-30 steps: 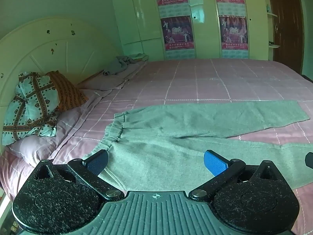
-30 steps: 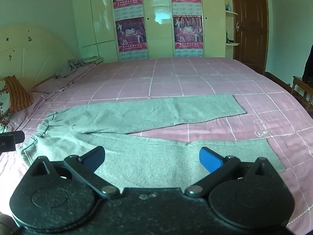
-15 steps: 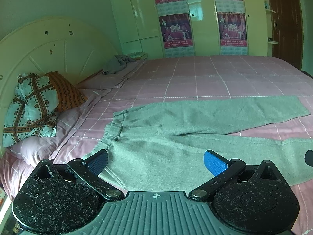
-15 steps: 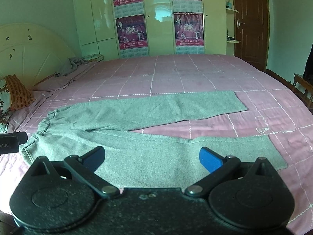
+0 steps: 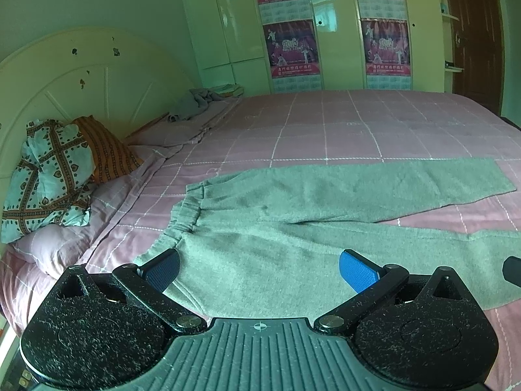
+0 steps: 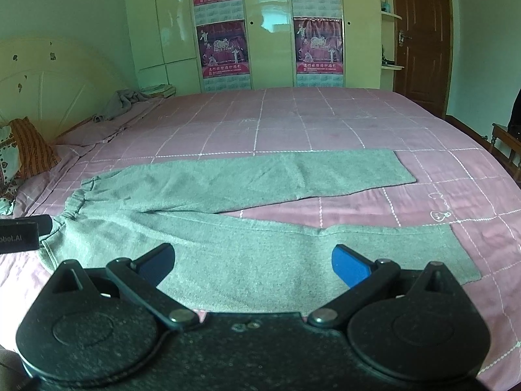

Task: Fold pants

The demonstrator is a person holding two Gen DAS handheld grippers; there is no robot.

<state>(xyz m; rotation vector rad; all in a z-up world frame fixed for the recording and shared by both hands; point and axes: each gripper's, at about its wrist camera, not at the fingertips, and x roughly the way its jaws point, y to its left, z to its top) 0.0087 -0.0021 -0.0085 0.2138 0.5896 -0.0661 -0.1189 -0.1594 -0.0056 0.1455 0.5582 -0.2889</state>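
Grey-green pants (image 5: 293, 238) lie flat on pink checked bedsheet (image 5: 325, 130), waistband toward headboard (image 5: 81, 75), legs splayed apart. Left gripper (image 5: 259, 268) hovers over waist end, fingers spread, empty. Right gripper (image 6: 252, 262) hovers over near leg, fingers spread, empty.

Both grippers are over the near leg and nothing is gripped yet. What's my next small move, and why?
Probably lower both open grippers onto the near edge of the near leg and pinch: left gripper near the waistband, right gripper toward the cuff. The pants lie flat with legs splayed, so that leg likely folds onto the far leg.
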